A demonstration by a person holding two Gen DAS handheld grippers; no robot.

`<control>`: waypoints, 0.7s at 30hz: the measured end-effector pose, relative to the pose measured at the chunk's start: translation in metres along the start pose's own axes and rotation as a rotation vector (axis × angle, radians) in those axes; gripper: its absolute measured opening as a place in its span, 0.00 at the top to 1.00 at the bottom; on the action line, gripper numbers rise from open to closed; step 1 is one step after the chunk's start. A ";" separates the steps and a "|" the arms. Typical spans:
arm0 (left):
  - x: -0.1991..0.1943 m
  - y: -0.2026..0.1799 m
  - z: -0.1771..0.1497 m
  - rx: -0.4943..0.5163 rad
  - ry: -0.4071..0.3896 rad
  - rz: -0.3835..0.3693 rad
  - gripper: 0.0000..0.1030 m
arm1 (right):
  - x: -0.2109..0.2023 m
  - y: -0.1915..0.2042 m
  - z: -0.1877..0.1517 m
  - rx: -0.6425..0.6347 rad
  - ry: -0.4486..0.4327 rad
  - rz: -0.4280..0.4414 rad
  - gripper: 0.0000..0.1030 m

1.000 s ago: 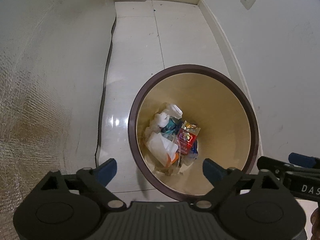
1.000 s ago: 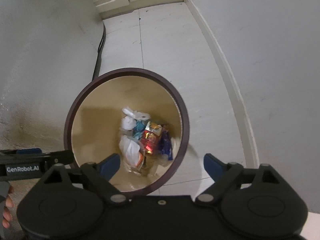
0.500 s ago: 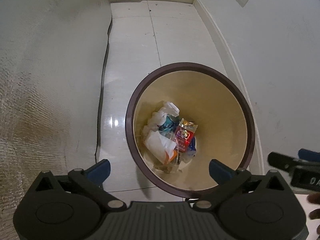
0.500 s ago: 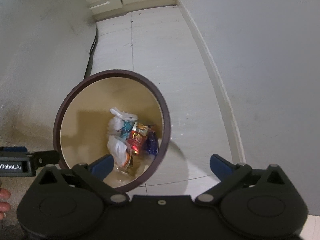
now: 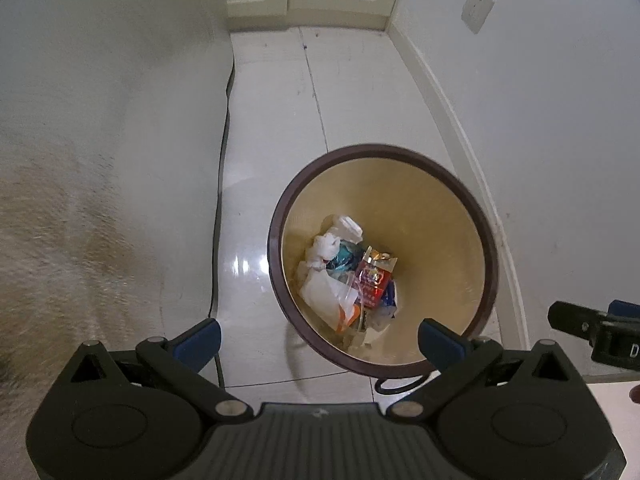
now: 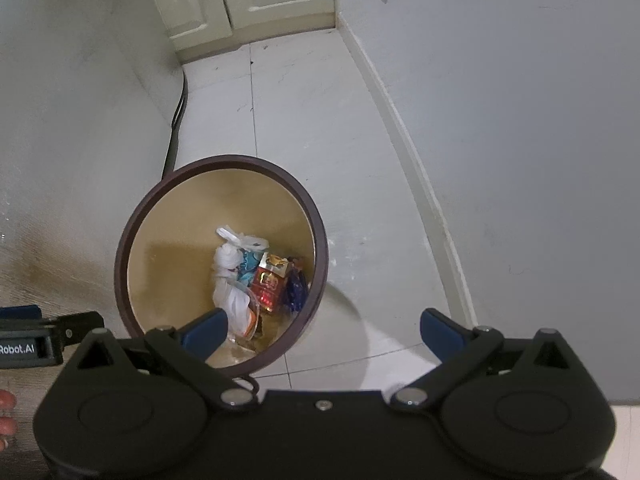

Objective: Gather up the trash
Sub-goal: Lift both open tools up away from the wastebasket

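A round bin with a dark brown rim [image 5: 280, 216] [image 6: 120, 248] and a tan inside stands on the white tiled floor. At its bottom lies trash: white crumpled paper [image 5: 322, 290] [image 6: 230, 260], a red snack packet [image 5: 374, 278] [image 6: 270, 282], and blue wrappers [image 6: 296, 288]. My left gripper [image 5: 320, 338] hangs open above the bin's near edge, nothing between its blue fingertips [image 5: 200, 338]. My right gripper [image 6: 322, 330] is open too, above the bin's right side and the floor beside it, and holds nothing.
A white wall with a baseboard [image 5: 460, 132] runs along the right. A pale covered surface [image 5: 80, 160] rises on the left, with a dark cable [image 5: 224, 160] along its foot. Cream cabinet doors [image 6: 240, 0] close the far end. A wall socket [image 5: 476, 8] sits high right.
Both grippers have risen and pulled back from the bin, which looks smaller and farther in both views. Their jaws have spread a little wider.
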State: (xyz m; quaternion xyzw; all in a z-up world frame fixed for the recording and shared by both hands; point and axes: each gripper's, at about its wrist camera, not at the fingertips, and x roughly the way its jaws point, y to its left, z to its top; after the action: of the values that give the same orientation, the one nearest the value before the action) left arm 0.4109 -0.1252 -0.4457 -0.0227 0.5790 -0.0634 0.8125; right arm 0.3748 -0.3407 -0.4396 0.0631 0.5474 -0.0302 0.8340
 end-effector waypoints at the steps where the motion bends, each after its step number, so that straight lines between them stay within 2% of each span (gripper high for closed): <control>1: -0.006 0.000 -0.001 -0.002 -0.009 -0.004 0.00 | -0.005 0.000 -0.001 -0.001 -0.005 0.001 0.00; 11: -0.077 -0.004 -0.024 0.023 -0.100 -0.008 0.00 | -0.075 -0.008 -0.027 0.030 -0.073 -0.016 0.00; 21: -0.154 -0.025 -0.054 0.064 -0.213 -0.055 0.00 | -0.166 -0.016 -0.049 0.029 -0.199 -0.021 0.00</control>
State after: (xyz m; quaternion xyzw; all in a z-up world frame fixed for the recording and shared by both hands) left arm 0.3089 -0.1280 -0.3162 -0.0194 0.4864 -0.1014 0.8676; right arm 0.2619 -0.3530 -0.3078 0.0662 0.4617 -0.0528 0.8830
